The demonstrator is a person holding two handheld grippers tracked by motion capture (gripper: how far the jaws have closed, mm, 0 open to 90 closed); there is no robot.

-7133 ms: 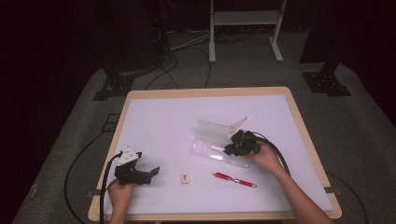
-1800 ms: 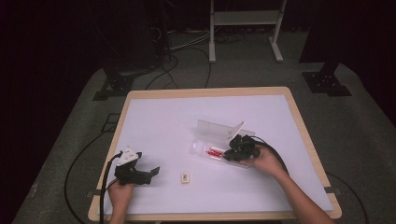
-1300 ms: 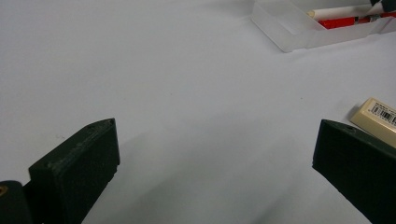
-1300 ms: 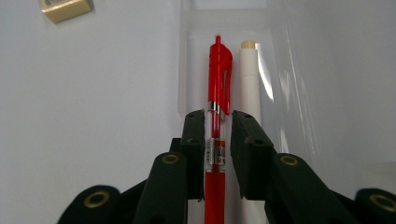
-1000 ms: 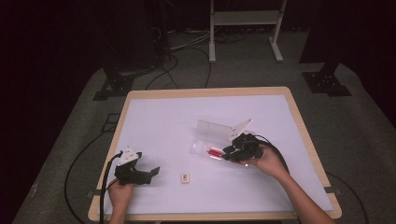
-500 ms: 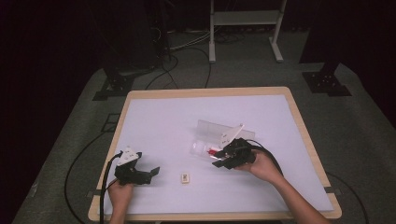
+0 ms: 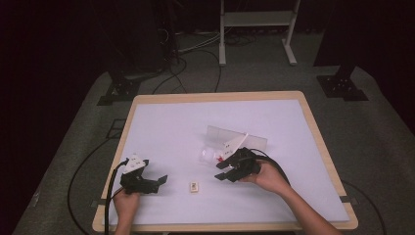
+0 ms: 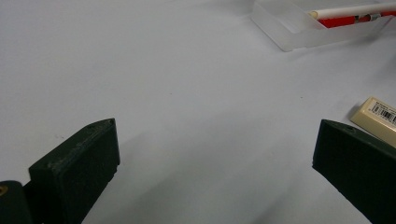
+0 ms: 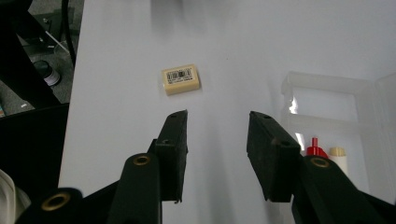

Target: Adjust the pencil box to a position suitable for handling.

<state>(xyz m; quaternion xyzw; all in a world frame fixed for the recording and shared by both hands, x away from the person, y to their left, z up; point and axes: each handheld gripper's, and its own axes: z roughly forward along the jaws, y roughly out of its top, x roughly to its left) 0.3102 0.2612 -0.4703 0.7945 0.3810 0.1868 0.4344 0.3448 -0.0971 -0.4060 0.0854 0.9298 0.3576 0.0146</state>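
Observation:
A small cream eraser [image 7: 195, 186] with a barcode label lies on the white table between my two grippers. My right gripper [image 7: 221, 173] points left toward it; its jaws have just been opening and stand open with nothing between them [image 9: 217, 119]. The eraser [image 9: 181, 79] lies a short way beyond its tips. Behind that gripper, a clear plastic pencil case [image 7: 213, 154] lies with its lid [image 7: 236, 137] folded back, and it holds a red pen [image 8: 348, 21] and a white pencil [image 8: 350, 10]. My left gripper [image 7: 159, 183] rests open [image 8: 215, 135] on the table, left of the eraser [image 8: 378, 114].
The table has a wooden rim [image 7: 215, 96] and stands on grey carpet. Cables and black stand feet [image 7: 117, 90] lie on the floor behind it, and a white frame [image 7: 254, 19] stands farther back. A black cable trails from each gripper.
The right gripper has drawn back from the pencil case toward the front left, turned toward the eraser, and its jaws have spread. The red pen, earlier on the table, lies in the case. The left gripper has kept still.

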